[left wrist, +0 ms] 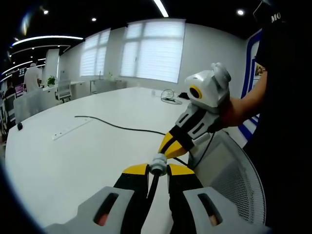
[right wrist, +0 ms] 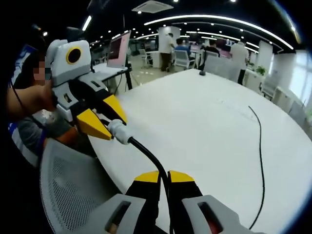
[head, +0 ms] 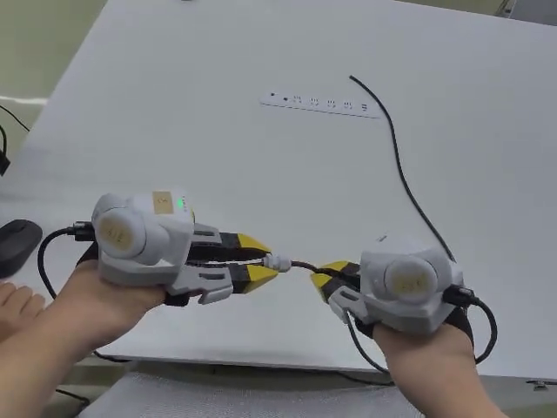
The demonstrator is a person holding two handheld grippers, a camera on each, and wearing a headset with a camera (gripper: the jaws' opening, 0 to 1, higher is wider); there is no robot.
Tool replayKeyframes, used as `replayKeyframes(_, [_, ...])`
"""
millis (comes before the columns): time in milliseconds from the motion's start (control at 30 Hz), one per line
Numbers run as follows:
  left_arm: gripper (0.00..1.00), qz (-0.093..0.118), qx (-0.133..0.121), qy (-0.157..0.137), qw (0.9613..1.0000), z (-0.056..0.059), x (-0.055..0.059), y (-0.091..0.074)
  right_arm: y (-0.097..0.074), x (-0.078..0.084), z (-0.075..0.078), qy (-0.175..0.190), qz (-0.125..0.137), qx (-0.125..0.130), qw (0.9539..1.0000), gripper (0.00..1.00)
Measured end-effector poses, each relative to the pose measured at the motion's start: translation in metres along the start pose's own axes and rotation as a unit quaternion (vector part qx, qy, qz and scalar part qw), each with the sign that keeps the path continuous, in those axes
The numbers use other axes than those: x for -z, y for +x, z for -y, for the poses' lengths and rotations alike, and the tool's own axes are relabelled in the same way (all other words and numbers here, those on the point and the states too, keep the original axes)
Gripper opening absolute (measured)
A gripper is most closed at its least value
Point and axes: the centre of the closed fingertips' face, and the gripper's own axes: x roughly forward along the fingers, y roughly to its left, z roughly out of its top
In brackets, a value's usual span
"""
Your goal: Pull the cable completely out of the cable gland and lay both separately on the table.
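as left hand-held gripper (head: 263, 259) pinches gland (head: 279, 261), right one (head: 324, 278) cable (right wrist: 146, 148), power strip (head: 320, 103) beyond

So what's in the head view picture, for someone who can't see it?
The left gripper clamps a white cable gland while the right gripper clamps the black cable coming out of it, above a white table.
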Motion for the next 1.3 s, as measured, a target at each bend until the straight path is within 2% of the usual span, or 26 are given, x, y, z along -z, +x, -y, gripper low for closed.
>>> replayKeyframes(200, [0.15, 0.003, -0.001, -0.004, 1.0, 0.001, 0.001, -0.001, 0.004, 0.015, 0.007, 0.055, -0.013, 0.0, 0.9984, 0.0])
replayKeyframes(300, [0.15, 0.003, -0.001, -0.005, 1.0, 0.002, 0.002, -0.001, 0.007, 0.023, 0.013, 0.097, -0.022, 0.002, 0.995, 0.0])
replayKeyframes(500, [0.15, 0.004, -0.002, -0.006, 1.0, 0.001, 0.002, -0.001, 0.012, 0.039, 0.024, 0.142, -0.041, 0.012, 0.9889, 0.0])
replayKeyframes(600, [0.15, 0.004, -0.003, -0.006, 1.0, 0.0, 0.002, -0.001, 0.015, 0.042, 0.026, 0.167, -0.041, 0.007, 0.9852, 0.0])
replayKeyframes(667, [0.15, 0.002, -0.003, -0.006, 1.0, -0.001, 0.003, -0.001, 0.016, 0.041, 0.025, 0.159, -0.04, 0.008, 0.9864, 0.0])
replayKeyframes(733, [0.15, 0.002, -0.003, -0.007, 1.0, -0.001, 0.003, -0.001, 0.015, 0.04, 0.024, 0.128, -0.043, 0.01, 0.9908, 0.0])
replayKeyframes(967, [0.15, 0.005, -0.006, -0.017, 0.9998, -0.005, 0.002, -0.003, 0.01, 0.037, 0.023, 0.121, -0.033, 0.01, 0.9921, 0.01])
replayKeyframes(1033, [0.15, 0.006, -0.005, -0.025, 0.9996, -0.006, 0.002, -0.004, 0.007, 0.034, 0.021, 0.118, -0.03, 0.004, 0.9926, 0.01])
replayKeyframes(1100, [0.15, 0.002, -0.01, -0.02, 0.9998, -0.007, 0.004, -0.004, 0.004, 0.031, 0.017, 0.119, -0.031, -0.006, 0.9924, 0.05])
replayKeyframes(1133, [0.15, 0.001, -0.009, -0.021, 0.9997, -0.006, 0.004, -0.004, 0.002, 0.03, 0.016, 0.105, -0.034, -0.005, 0.9938, 0.09])
replayKeyframes(1200, [0.15, 0.001, -0.011, -0.02, 0.9997, -0.007, 0.004, -0.005, -0.004, 0.02, 0.014, 0.057, -0.024, 0.001, 0.9981, 0.14])
replayKeyframes(1233, [0.15, 0.001, -0.012, -0.021, 0.9997, -0.007, 0.004, -0.005, -0.007, 0.017, 0.009, 0.041, -0.027, -0.006, 0.9988, 0.15])
replayKeyframes(1300, [0.15, 0.003, -0.014, -0.023, 0.9996, -0.008, 0.003, -0.006, -0.011, 0.002, -0.001, -0.007, -0.013, -0.013, 0.9998, 0.19])
